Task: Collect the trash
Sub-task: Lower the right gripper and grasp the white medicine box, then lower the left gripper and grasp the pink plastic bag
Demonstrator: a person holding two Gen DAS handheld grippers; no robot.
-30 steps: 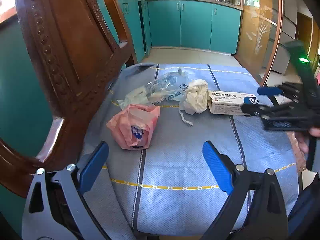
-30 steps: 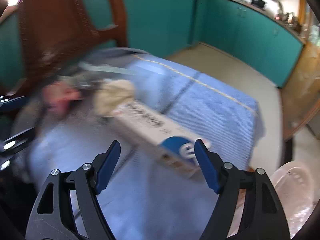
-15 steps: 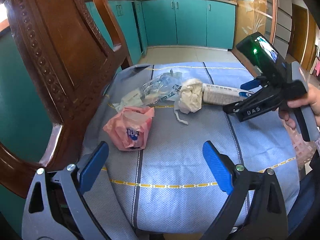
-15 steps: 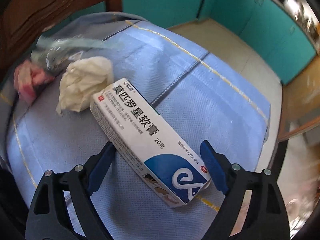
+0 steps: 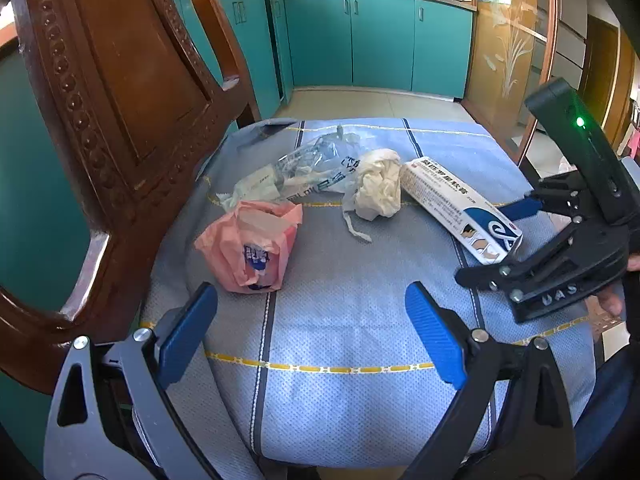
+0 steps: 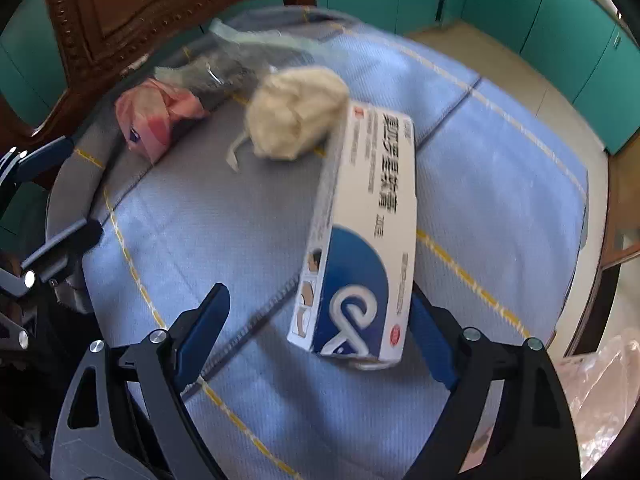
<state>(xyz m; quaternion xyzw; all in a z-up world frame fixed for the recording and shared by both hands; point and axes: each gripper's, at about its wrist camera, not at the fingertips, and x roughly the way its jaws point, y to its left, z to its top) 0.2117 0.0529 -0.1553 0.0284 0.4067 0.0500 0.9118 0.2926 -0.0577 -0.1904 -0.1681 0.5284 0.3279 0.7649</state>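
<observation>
Trash lies on a blue-grey chair cushion (image 5: 340, 312): a pink plastic bag (image 5: 250, 250), a clear crumpled wrapper (image 5: 304, 172), a cream tissue wad (image 5: 378, 190) and a white-and-blue medicine box (image 5: 460, 210). My left gripper (image 5: 312, 344) is open and empty, near the cushion's front, just short of the pink bag. My right gripper (image 6: 320, 344) is open, its jaws on either side of the box's (image 6: 360, 248) near end; I cannot tell if they touch it. The tissue wad (image 6: 294, 114) and pink bag (image 6: 154, 120) lie beyond.
The carved wooden chair back (image 5: 112, 120) rises at the left of the cushion. Teal kitchen cabinets (image 5: 380, 40) stand across the tiled floor. A clear plastic bag (image 6: 600, 392) sits low at the right in the right wrist view.
My right gripper has come down and forward around the box's near end. The box has turned, its near end swinging towards the cushion's front. My left gripper has hardly moved.
</observation>
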